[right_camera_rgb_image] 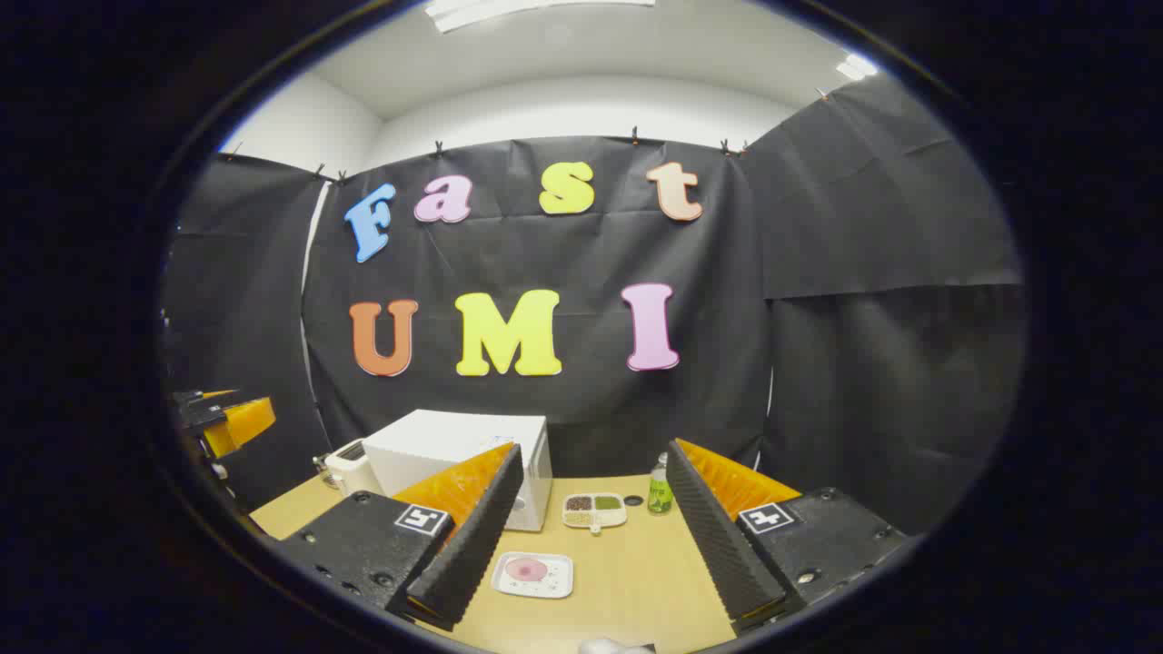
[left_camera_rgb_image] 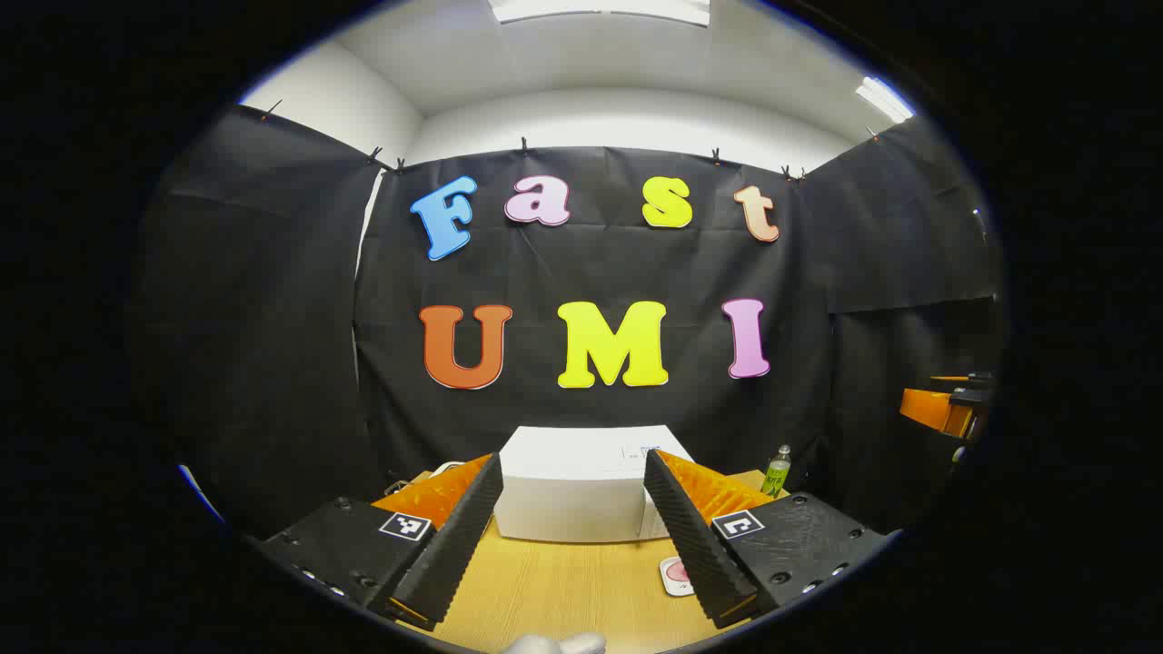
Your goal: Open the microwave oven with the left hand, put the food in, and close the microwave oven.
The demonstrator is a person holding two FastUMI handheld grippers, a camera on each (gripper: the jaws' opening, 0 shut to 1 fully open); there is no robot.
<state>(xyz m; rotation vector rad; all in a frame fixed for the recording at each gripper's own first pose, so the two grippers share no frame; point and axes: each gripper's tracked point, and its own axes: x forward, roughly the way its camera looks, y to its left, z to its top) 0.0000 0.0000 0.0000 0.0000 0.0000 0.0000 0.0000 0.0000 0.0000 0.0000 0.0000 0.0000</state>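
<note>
I hold both grippers above a wooden counter [right_camera_rgb_image: 636,581], and both sets of jaws stand wide apart with nothing between them. In the left gripper view my left gripper [left_camera_rgb_image: 572,536] points straight at the white microwave oven [left_camera_rgb_image: 581,495], which sits at the back of the counter against the black cloth wall with its door shut. My own fingers cover its lower corners, and the right finger cuts across a white plate with a pink round of food [left_camera_rgb_image: 675,574], so I see just a sliver of it there.

In the right gripper view my right gripper [right_camera_rgb_image: 591,536] looks down on that same plate of food [right_camera_rgb_image: 532,574], lying flat on the counter in front of the microwave oven [right_camera_rgb_image: 454,450] and clear of it. My left-hand finger in this view hides much of the oven's front. Behind the plate lies a small divided tray [right_camera_rgb_image: 595,510] with dark, green and pale fillings, just beside the oven's right side. A green bottle [right_camera_rgb_image: 660,490] stands upright near the tray, with a small dark round thing beside it that I cannot make out. To the left of the oven a white appliance [right_camera_rgb_image: 350,465] shows, perhaps a toaster, partly hidden by the oven.

The other gripper shows at the edge of each view, cut off: the right one [left_camera_rgb_image: 945,409] and the left one [right_camera_rgb_image: 223,420].
</note>
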